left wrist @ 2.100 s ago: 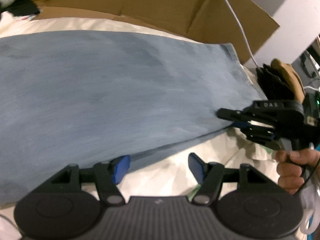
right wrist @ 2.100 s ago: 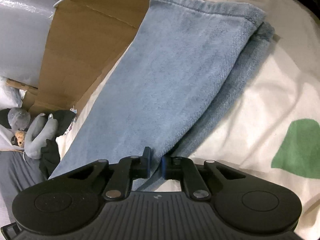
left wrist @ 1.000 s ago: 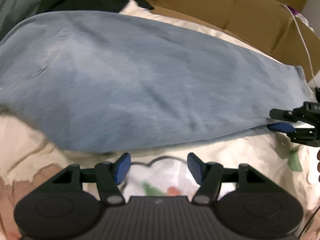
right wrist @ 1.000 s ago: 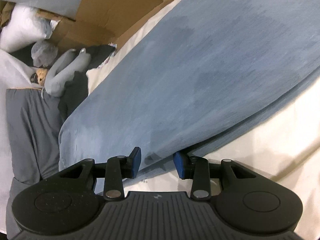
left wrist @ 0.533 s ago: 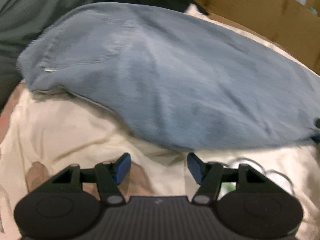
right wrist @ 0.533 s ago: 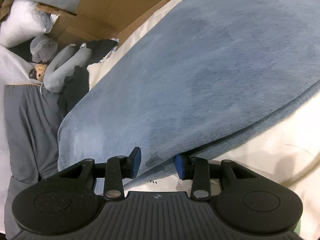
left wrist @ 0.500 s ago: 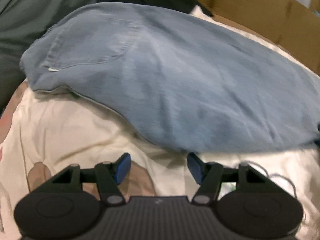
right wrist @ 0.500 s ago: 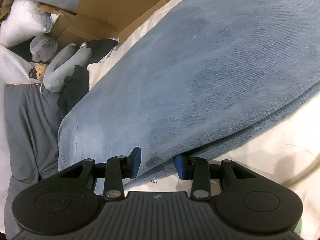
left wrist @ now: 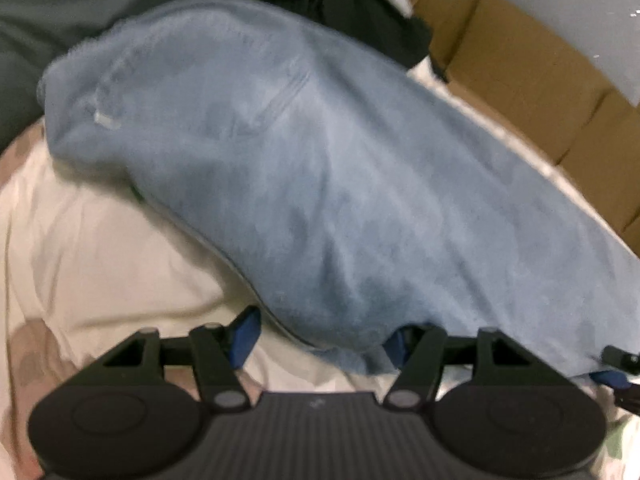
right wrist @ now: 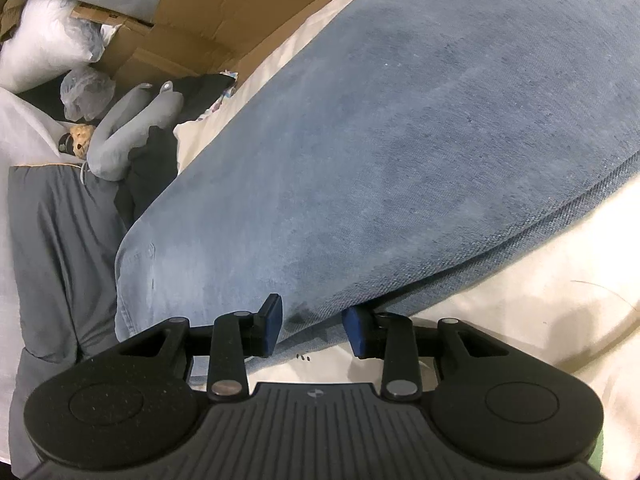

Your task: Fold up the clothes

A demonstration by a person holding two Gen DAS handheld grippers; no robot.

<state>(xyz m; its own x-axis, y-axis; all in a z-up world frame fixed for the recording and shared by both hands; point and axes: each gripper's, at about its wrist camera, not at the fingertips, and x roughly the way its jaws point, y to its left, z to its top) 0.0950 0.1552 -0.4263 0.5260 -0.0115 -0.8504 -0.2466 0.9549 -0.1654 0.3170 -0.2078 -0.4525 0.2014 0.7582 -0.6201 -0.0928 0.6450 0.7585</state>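
Light blue jeans lie folded lengthwise on a cream bed sheet, waist and back pocket toward the upper left. My left gripper is open, and the near folded edge of the jeans bulges in between its blue pads. At the right edge of that view my right gripper sits at the same long edge. In the right wrist view the jeans fill most of the frame. The right gripper is open there, with the denim edge lying between its fingers.
Cardboard boxes line the far side of the bed. A grey neck pillow, dark clothes, a grey blanket and white plastic bags crowd the waist end. Cream sheet lies on the near side of the jeans.
My left gripper has swept along the jeans toward the waist and pushed forward onto their edge. The right gripper, shut two seconds ago, opened and has held still for the last half second.
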